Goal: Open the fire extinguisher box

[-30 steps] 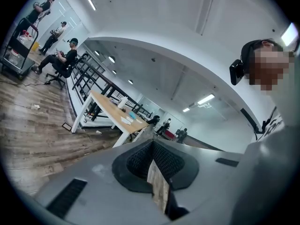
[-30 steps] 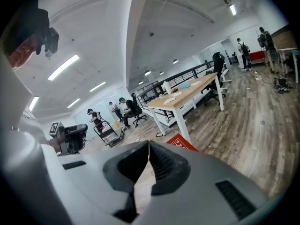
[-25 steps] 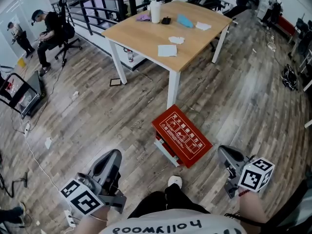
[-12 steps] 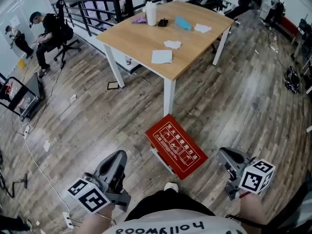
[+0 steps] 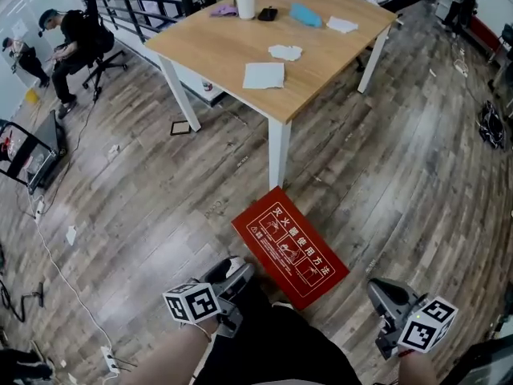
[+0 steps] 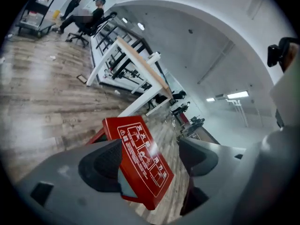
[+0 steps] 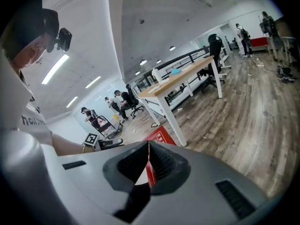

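Note:
The red fire extinguisher box (image 5: 290, 245) lies on the wooden floor beside a white table leg, its printed lid up and closed. My left gripper (image 5: 235, 271) hovers at the box's near left edge. In the left gripper view its jaws (image 6: 150, 161) are opening, and the box (image 6: 140, 158) shows between them with neither pad pressing on it. My right gripper (image 5: 385, 295) hangs to the right of the box, apart from it. In the right gripper view its pads (image 7: 147, 165) meet, with nothing between them.
A wooden table (image 5: 216, 42) on white legs (image 5: 277, 155) stands just beyond the box, with papers, a white bottle and small items on top. A person sits on a chair (image 5: 68, 42) at the far left near a railing. A cart (image 5: 24, 155) stands at the left edge.
My left gripper has swung right and now sits at the box's near left edge. The view has moved forward, so the box lies closer beneath me. The right gripper has hardly moved.

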Tool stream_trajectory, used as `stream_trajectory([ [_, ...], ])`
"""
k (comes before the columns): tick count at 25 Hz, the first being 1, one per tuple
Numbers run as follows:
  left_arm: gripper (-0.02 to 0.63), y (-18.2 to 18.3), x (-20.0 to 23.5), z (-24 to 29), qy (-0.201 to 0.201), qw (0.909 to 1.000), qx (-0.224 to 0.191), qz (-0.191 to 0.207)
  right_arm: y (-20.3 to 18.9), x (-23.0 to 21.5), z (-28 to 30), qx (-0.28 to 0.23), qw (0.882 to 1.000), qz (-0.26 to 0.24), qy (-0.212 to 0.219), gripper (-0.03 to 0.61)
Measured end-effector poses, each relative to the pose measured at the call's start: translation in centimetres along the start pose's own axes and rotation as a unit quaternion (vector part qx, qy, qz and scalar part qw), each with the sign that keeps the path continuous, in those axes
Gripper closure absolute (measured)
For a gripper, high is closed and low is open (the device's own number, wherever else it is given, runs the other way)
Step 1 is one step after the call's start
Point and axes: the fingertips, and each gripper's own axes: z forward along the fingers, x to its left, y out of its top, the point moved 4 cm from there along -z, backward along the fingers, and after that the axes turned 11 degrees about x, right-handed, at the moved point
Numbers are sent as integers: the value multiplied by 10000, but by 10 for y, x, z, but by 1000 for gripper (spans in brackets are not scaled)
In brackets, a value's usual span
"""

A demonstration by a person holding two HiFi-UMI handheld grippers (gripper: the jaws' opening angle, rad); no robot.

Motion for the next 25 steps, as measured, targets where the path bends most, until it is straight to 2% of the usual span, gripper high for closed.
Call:
stream_trajectory([
  [2, 258, -19, 24, 31, -62, 9981, 480, -383, -17, -13, 7, 105, 9996, 237, -136, 568],
  [4, 258, -35, 43, 58, -69, 9937, 975, -544, -29, -20, 12, 143, 9986, 470, -219, 568],
  [7, 258, -50, 73, 88, -38, 9885, 1295, -778, -39, -24, 16, 221, 9977, 571, -285, 568],
  [10, 258, -54, 93, 107, -78, 9861, 1430, -840, -48, -25, 18, 335, 9976, 469, -392, 568],
  [14, 258, -54, 100, 123, -309, 9843, 1350, -1097, -63, -28, 17, 545, 9956, 454, -604, 568],
  [19, 262, -53, 86, 139, -780, 9818, 1466, -926, -69, -35, 22, 543, 9942, 662, -649, 568],
  [22, 354, -54, 90, 141, -633, 9822, 1479, -965, -63, -38, 22, 478, 9945, 657, -654, 568],
  [25, 376, -51, 90, 136, -778, 9809, 1328, -1193, -61, -38, 21, 484, 9951, 567, -644, 568],
])
